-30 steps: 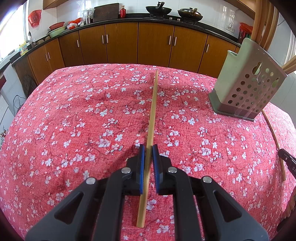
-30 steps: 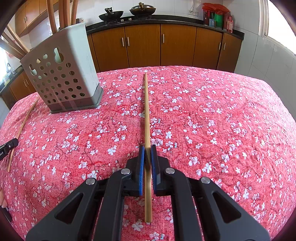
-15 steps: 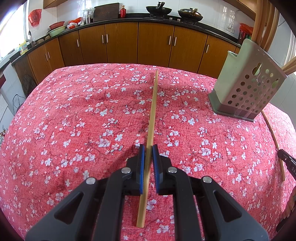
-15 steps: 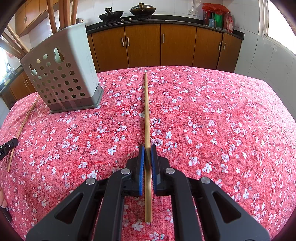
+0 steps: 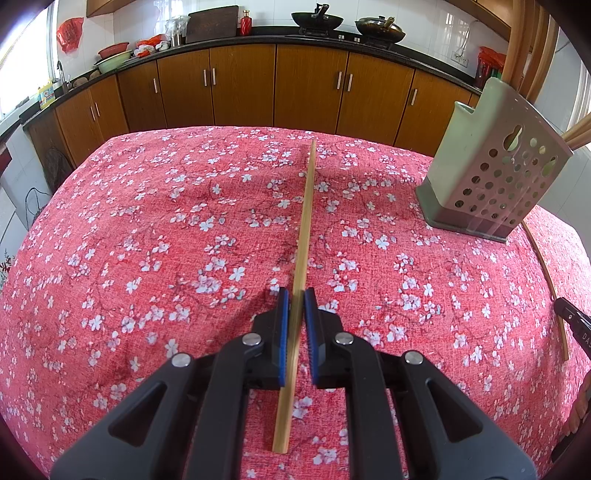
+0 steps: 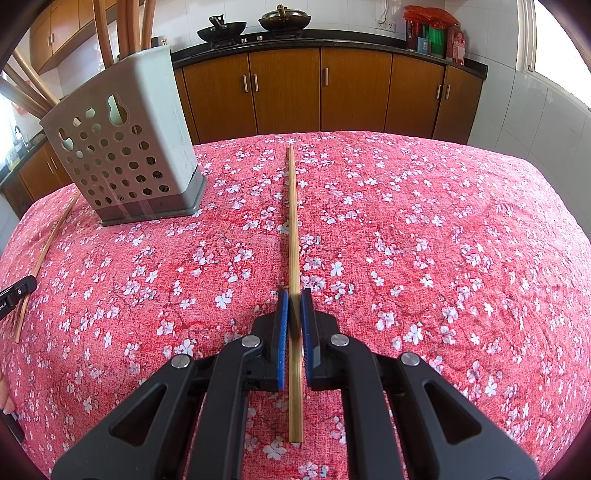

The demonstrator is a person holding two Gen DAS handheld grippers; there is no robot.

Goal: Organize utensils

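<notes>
Two grippers each clamp a chopstick between blue-padded jaws: the left gripper point(image 5: 295, 301) holds the left chopstick point(image 5: 303, 236), the right gripper point(image 6: 294, 300) the right chopstick point(image 6: 293, 229). Both sticks run near-to-far over the floral surface point(image 5: 147, 229), far tips pointing toward the cabinets. The perforated holder point(image 6: 122, 147) stands upright between them, left of the right chopstick.

You are in a home kitchen: brown wooden cabinets point(image 5: 310, 88) run under a dark countertop point(image 6: 332, 41), two woks point(image 5: 316, 20) sit on the stove, white tiles point(image 6: 524, 122) line the wall, and a floral red tablecloth point(image 5: 147, 240) covers your surface
</notes>
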